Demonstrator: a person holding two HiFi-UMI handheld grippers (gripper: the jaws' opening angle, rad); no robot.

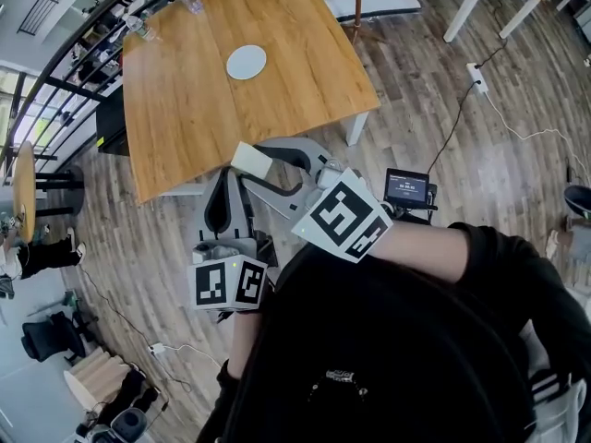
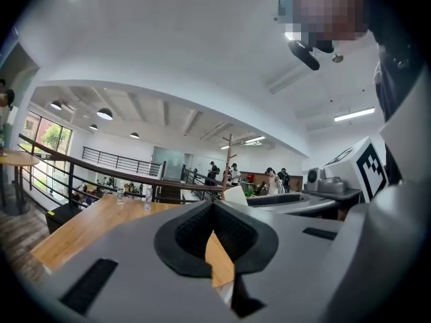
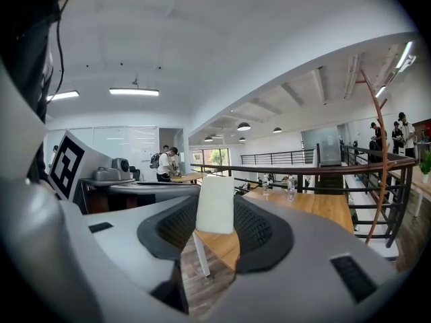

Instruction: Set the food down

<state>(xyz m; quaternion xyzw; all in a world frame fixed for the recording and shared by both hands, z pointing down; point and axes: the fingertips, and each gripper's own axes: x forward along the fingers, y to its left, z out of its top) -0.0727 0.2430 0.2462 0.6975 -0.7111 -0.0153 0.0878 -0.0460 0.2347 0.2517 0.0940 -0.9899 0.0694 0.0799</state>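
**A:** Where was the food (image 3: 215, 204)?

**B:** It was pinched in the tips of the right hand-held gripper (image 1: 257, 162). It was a pale slab with its long axis upright, and its top end poked above the jaws.

**A:** And the other one?

**B:** The left hand-held gripper (image 2: 214, 210) was closed on nothing, just beside it.

**A:** So where would it go?

**B:** Probably the white plate (image 1: 247, 62). That lay straight ahead on the bench (image 1: 175, 127), well apart from the slab, which hung about level with the bench's near edge. I'd say the right hand needed to reach forward.
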